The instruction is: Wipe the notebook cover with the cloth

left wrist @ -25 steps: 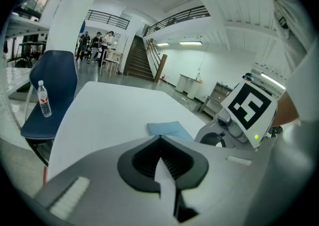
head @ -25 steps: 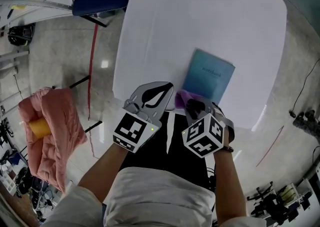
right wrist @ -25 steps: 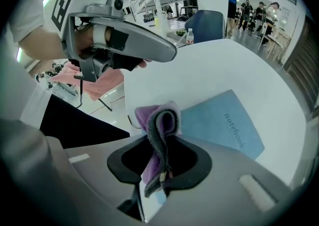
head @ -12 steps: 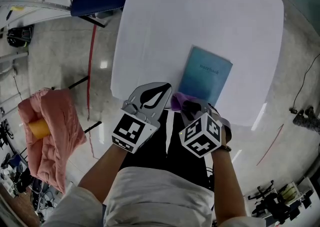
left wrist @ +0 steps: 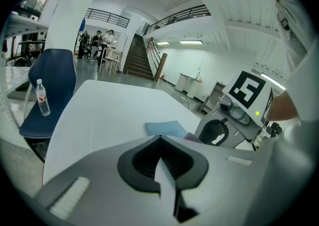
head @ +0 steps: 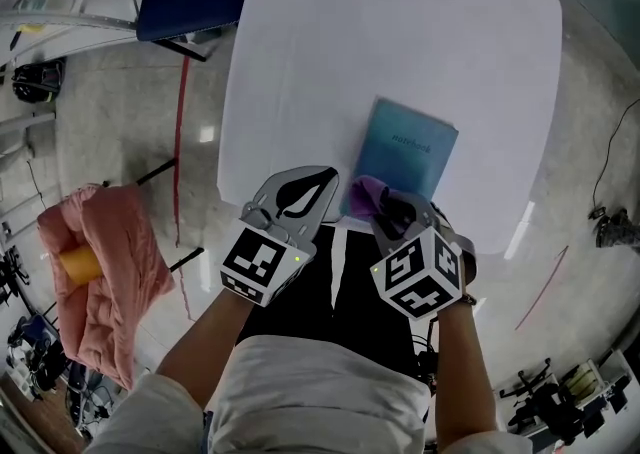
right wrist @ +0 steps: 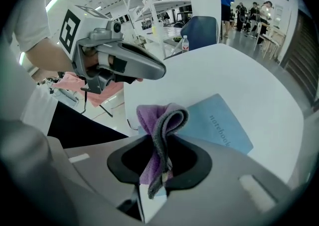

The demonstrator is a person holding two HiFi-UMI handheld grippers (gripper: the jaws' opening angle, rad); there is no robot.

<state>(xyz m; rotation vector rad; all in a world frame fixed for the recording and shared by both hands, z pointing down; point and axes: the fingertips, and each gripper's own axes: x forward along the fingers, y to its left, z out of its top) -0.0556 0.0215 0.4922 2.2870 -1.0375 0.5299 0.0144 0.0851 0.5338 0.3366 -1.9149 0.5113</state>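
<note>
**Two grippers at the near corner, cloth ready to wipe**

Two things matter here: the cloth and the notebook under it. The right gripper (head: 383, 210) has its jaws pinching the purple cloth (right wrist: 163, 120), which stands up from them in a folded loop with one end trailing down inside the opening. The left gripper (head: 322, 180) holds nothing. Its jaws are pressed together, and it hangs over the near edge of the tabletop (head: 400, 32), just beside the right one.

The blue notebook (head: 405, 147) lies flat and shut, close to the near edge and turned a little askew. The cloth is at its nearest corner.

I judge the wipe to be at its very start. To do it well, the loop should be lowered until its broad fold lies on the cover, not just the tip. It should then be drawn along the cover's length in overlapping passes, with light pressure. A thin book on a smooth top is likely to slide, so the idle left gripper could press a free corner to pin it.

No view settles whether the cloth already touches the cover. From the head, the cloth and right gripper hide the notebook's near corner. From the left gripper, only a strip of blue shows. The cloth also covers the right jaw tips.
</note>
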